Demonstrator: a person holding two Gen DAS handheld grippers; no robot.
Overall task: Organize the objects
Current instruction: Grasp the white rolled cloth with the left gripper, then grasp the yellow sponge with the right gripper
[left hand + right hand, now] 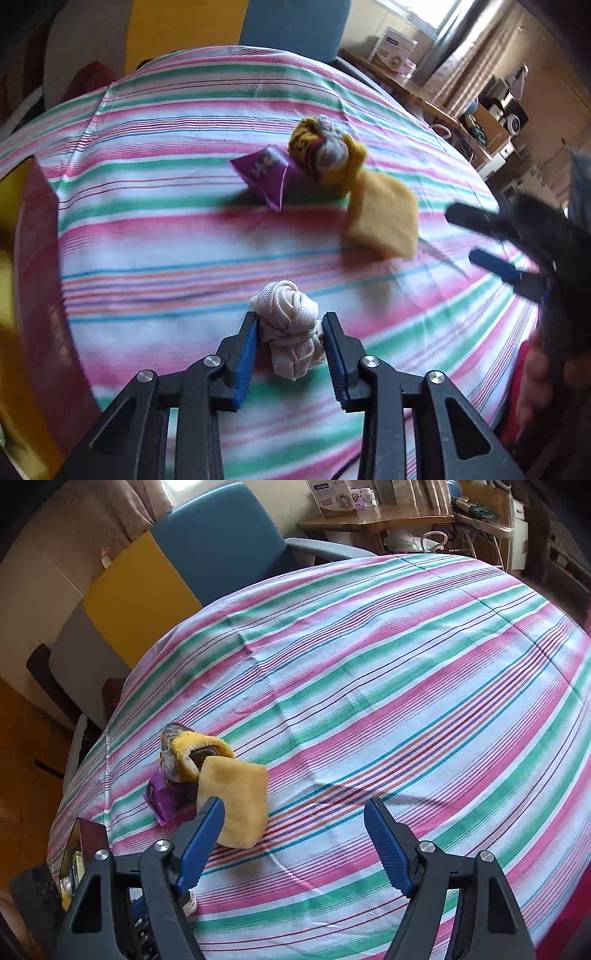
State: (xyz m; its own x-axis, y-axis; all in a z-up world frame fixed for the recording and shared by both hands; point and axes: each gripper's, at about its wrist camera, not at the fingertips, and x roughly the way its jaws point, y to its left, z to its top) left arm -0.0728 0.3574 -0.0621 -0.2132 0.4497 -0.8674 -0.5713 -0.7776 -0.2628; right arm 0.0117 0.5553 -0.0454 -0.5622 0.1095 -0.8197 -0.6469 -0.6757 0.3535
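My left gripper [291, 317] has its blue pads pressed on both sides of a white cord bundle [288, 332], low over the striped tablecloth [166, 258]. Farther back lie a purple packet [264, 173], a rolled yellow and grey sock bundle [321, 147] and a yellow sponge [384, 218]. My right gripper [295, 805] stands open over the tablecloth [406, 701] with nothing between its fingers. Its left finger is just in front of the sponge [240, 797]. Behind the sponge are the packet [162, 794] and the sock bundle [192, 749]. The right gripper [461, 234] also shows blurred at the right edge.
A maroon box [33, 229] with a yellow inside stands at the table's left edge, holding small items [86, 842]. A blue and yellow chair [221, 535] and a wooden side table [373, 520] stand beyond the far edge. A person's hand [532, 384] holds the right gripper.
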